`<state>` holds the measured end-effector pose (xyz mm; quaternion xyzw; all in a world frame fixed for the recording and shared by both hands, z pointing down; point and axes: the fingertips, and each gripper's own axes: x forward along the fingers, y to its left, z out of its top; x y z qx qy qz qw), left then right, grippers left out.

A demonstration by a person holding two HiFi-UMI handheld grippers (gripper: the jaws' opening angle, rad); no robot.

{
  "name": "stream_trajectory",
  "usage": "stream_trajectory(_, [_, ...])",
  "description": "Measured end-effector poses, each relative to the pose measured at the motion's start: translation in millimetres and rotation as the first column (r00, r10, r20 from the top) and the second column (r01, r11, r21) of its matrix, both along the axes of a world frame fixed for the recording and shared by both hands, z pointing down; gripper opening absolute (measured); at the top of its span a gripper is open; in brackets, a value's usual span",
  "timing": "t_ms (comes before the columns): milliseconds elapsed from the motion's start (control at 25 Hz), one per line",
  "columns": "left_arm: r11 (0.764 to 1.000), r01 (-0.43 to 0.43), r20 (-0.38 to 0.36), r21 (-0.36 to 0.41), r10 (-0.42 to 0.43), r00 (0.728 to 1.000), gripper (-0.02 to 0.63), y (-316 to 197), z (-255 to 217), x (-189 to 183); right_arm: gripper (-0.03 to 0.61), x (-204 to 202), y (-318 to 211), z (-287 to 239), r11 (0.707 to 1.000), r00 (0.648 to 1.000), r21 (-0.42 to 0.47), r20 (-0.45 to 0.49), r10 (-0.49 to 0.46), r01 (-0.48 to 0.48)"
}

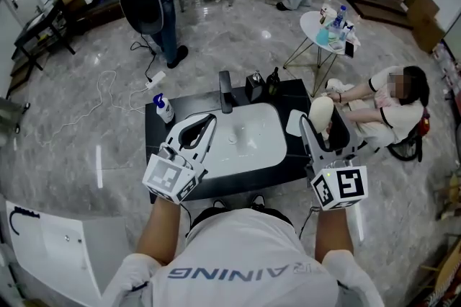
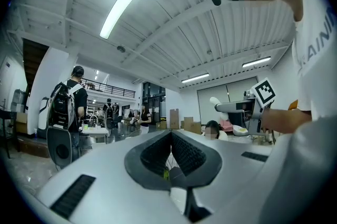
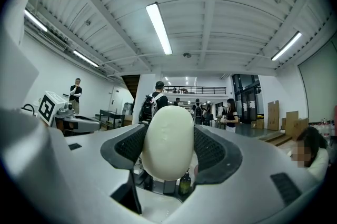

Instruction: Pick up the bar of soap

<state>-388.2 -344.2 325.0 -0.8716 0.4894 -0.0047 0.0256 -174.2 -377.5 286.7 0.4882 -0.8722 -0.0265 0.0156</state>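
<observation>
Beside sink (image 1: 268, 148), rt tongs (image 1: 322, 122) grip soap bar (image 3: 168, 140) (upright), lt tongs (image 2: 170, 138) closed.

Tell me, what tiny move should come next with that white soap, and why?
Probably a carry sideways over the sink, jaws kept shut. The bar of soap is already clamped in the jaws of the right gripper and raised off the counter; it looks smooth and rounded, so it might slip. The left gripper is shut and empty.

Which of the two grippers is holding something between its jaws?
The right gripper: its jaws clamp the white bar of soap. The left gripper is shut empty.
</observation>
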Motion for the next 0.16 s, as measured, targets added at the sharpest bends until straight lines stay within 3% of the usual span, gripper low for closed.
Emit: stream_trajectory(160, [1.0,-0.011,-0.006,-0.004,0.011,1.0,0.009,-3.5,1.4,4.3,0.299,-0.8,-3.0,4.4,1.0,1.0,0.009,-0.013,-0.022,0.022])
